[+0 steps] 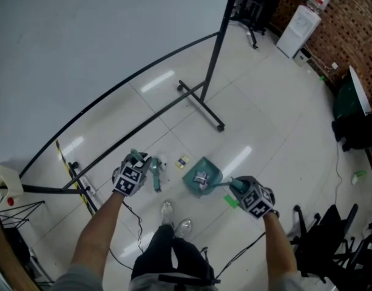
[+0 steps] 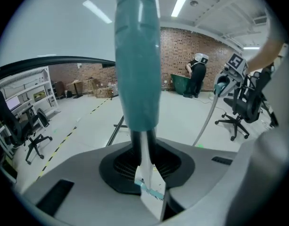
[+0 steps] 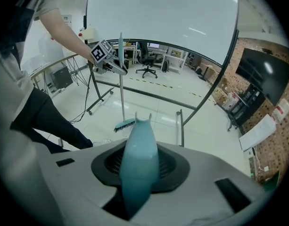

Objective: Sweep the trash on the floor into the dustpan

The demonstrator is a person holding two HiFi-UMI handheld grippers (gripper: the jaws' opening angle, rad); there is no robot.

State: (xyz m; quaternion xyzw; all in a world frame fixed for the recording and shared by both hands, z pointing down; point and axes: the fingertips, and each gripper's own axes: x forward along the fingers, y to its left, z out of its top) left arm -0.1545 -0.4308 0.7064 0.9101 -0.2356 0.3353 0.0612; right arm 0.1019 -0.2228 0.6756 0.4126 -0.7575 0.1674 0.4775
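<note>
In the head view my left gripper [image 1: 137, 164] is shut on the teal grip of the broom, whose brush head [image 1: 156, 180] is down by the floor just right of it. To its right my right gripper [image 1: 237, 187] is shut on the dustpan's handle; the teal dustpan [image 1: 204, 173] rests on the floor with a crumpled grey scrap [image 1: 200, 178] inside. A yellow scrap [image 1: 183, 161] and a white scrap [image 1: 162, 161] lie on the tiles between broom and pan. The broom's grip [image 2: 137, 60] fills the left gripper view. In the right gripper view the dustpan's grip [image 3: 137, 166] rises from the jaws, with the brush head [image 3: 125, 124] beyond.
A black wheeled stand [image 1: 202, 105] with a big white screen crosses the floor ahead. My shoes [image 1: 175, 219] are just below the broom. An office chair [image 1: 328, 232] and cables are at the lower right. Striped tape [image 1: 69, 168] runs at the left. A green mark [image 1: 232, 201] is near the right gripper.
</note>
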